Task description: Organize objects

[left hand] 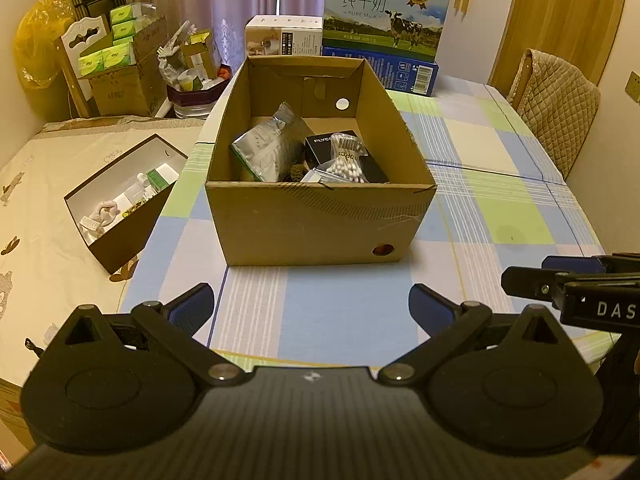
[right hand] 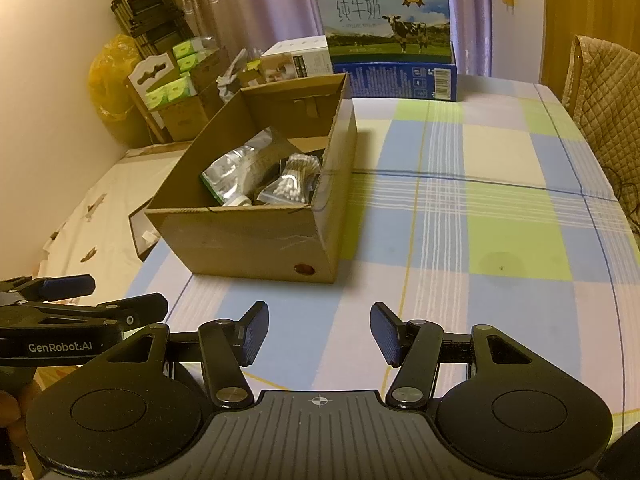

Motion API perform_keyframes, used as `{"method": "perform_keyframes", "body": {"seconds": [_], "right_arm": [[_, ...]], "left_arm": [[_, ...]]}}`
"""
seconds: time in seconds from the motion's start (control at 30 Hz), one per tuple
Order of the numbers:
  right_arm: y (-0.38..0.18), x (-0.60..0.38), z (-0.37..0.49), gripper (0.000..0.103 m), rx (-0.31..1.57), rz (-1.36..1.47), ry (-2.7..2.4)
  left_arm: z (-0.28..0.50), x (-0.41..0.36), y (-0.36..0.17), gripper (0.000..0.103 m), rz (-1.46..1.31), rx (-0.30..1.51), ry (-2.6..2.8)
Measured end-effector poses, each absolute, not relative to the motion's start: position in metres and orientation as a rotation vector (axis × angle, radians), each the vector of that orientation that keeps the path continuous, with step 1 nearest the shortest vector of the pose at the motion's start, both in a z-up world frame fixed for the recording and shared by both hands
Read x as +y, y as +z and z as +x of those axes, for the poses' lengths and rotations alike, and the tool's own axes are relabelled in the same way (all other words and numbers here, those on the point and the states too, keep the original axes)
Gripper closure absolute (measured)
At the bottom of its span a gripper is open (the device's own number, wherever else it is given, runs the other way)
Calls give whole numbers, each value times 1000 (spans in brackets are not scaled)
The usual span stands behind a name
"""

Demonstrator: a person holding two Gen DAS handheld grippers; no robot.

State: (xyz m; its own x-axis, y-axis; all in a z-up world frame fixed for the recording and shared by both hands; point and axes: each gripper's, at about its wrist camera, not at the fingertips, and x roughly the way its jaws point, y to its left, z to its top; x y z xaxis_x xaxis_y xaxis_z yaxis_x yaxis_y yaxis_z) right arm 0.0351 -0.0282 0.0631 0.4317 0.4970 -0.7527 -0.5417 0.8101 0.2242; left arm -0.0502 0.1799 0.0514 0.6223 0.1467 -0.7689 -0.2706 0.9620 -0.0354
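Far left of the left wrist view: bed [left hand: 60,184] with a patterned cover, carrying a dark shoebox [left hand: 120,204] tilted against the table edge, small white items inside, hard to identify. Upper left: stacked cartons with green tissue packs [left hand: 116,44], partly cut by the fisheye rim.

Lower left to lower centre: left gripper [left hand: 311,308] released, blue pads spread wide, nothing between them, hovering over the near edge of the table [left hand: 500,184] with its checked cloth. A bare strip of cloth between gripper and box.

Centre: open cardboard box [left hand: 320,220] standing upright on the table, left wall close to the table's left edge. Inside, a silver pouch [left hand: 266,148] leaning at the left, a black flat box [left hand: 340,152] at the right, a clear bag of cotton swabs [left hand: 348,160] lying on top of it. Something dark and a white item below these, mostly hidden by the front wall.

Upper centre: milk carton [left hand: 384,28] on a blue case at the table's far edge, well apart from the cardboard box.

Right of the box: wide open cloth, unobstructed up to the padded chair back [left hand: 556,108] at the right edge.

Lower centre of the right wrist view: right gripper [right hand: 319,334] also released, pads parted, empty, above the near table edge; only its side shows at the lower right of the left view.
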Motion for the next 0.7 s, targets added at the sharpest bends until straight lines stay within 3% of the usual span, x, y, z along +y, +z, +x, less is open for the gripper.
{"method": "perform_keyframes", "body": {"seconds": [0.7], "right_arm": [[64,-27,34,49,921,-57,648]], "left_arm": [[-49,181,49,1,-160,868,237]]}}
